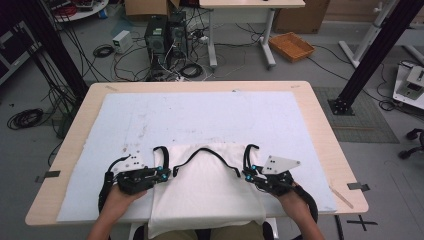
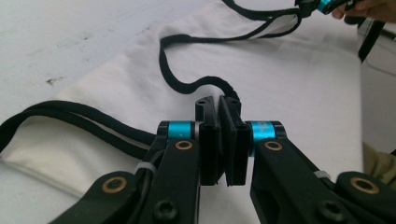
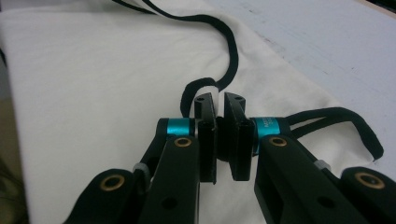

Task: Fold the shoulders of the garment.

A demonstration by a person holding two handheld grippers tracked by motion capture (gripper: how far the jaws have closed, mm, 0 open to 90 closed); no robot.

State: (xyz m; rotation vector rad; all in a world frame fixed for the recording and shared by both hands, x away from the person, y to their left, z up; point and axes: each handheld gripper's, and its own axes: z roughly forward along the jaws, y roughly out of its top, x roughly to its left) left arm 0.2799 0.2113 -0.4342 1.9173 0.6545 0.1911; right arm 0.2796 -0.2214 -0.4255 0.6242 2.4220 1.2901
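While the table (image 1: 320, 150) carries a pale mat (image 1: 200, 115), the white cloth bag (image 1: 205, 195) lies flat at its near edge, looks empty, partly overhanging. Left gripper (image 1: 164, 173) and right gripper (image 1: 248, 173) are both clamped on its black drawstring (image 1: 210, 151).

Cloth bag (image 1: 207, 192): off-white, plain, with black drawstring cord (image 1: 206, 154). Mat (image 1: 200, 115): pale blue-white, faintly stained. Tabletop (image 1: 320, 115): light wood. Left tool (image 2: 222, 142) and right tool (image 3: 222, 142): black, with turquoise collars and brass-coloured rivets.
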